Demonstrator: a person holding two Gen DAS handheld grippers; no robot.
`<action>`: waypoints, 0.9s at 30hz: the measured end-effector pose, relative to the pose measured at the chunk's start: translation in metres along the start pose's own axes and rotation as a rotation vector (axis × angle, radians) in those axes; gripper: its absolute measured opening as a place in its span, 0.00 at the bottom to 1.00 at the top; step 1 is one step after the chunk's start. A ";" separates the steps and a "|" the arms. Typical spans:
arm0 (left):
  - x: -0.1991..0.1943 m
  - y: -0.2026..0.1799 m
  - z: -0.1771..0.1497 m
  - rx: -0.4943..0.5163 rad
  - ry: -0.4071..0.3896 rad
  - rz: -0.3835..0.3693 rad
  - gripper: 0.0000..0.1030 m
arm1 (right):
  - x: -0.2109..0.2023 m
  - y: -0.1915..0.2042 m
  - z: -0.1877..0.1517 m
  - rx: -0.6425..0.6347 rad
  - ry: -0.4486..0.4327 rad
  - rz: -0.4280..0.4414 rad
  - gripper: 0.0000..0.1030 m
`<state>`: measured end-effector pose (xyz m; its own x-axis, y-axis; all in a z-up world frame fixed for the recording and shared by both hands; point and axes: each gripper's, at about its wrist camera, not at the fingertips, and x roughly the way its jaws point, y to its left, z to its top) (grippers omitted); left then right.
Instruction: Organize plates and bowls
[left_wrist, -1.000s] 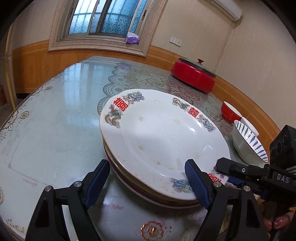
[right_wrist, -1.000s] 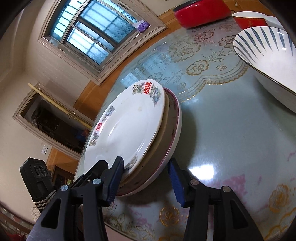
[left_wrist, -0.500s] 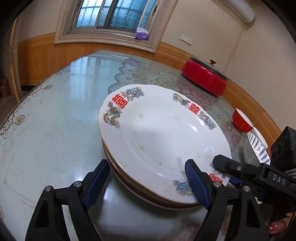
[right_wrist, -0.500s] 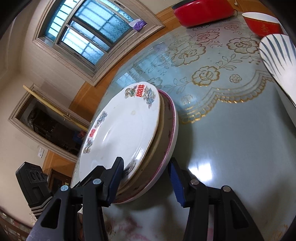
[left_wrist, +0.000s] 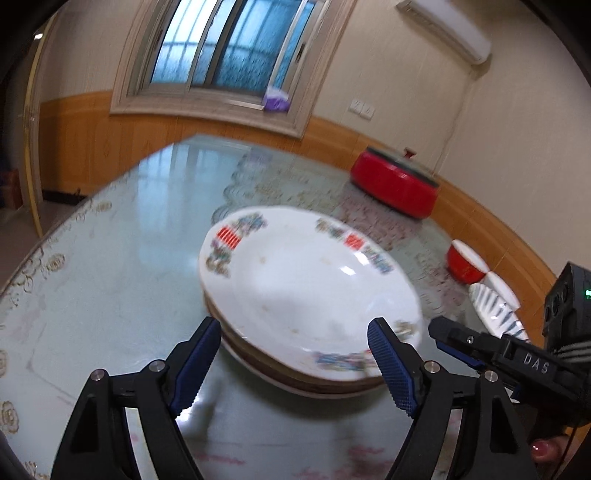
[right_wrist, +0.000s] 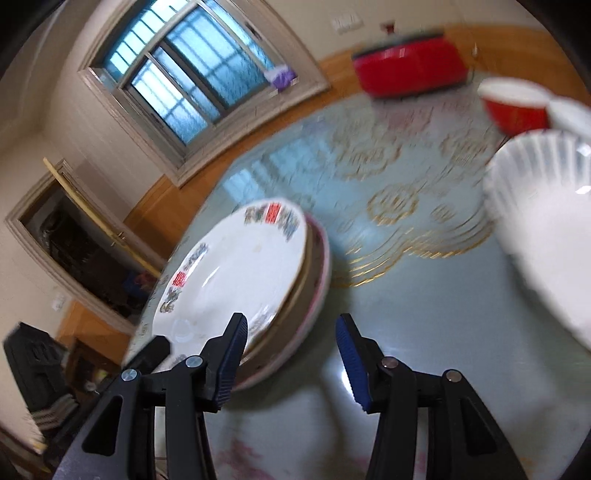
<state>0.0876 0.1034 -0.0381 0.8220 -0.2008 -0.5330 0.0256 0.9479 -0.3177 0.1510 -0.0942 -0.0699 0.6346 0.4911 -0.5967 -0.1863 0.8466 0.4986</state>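
I see both spread: left hand-held gripper (left_wrist: 291, 354), right hand-held gripper (right_wrist: 291, 354), flanking the plate stack (left_wrist: 306, 291) at twelve o'clock.

the table (left_wrist: 122, 236) has a glossy, glass-like top that mirrors the window. the top plate (left_wrist: 306, 288) looks like glazed white ceramic, shiny, with printed decoration. the gripper pads (left_wrist: 388, 365) are ribbed blue rubber on matt black plastic. the pot (left_wrist: 395, 184) is glossy red. the wall panelling (left_wrist: 74, 140) looks like smooth wood.
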 end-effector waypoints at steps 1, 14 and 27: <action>-0.006 -0.005 0.001 0.013 -0.017 -0.014 0.81 | -0.010 -0.001 -0.002 -0.009 -0.021 -0.009 0.49; -0.007 -0.116 0.001 0.295 0.003 -0.160 0.97 | -0.132 -0.070 0.005 0.075 -0.238 -0.183 0.49; 0.043 -0.187 0.005 0.306 0.133 -0.283 0.97 | -0.168 -0.186 0.018 0.358 -0.271 -0.348 0.49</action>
<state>0.1214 -0.0811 0.0026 0.6784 -0.4740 -0.5613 0.4229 0.8767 -0.2292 0.0920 -0.3382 -0.0513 0.7919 0.0850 -0.6047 0.3041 0.8038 0.5113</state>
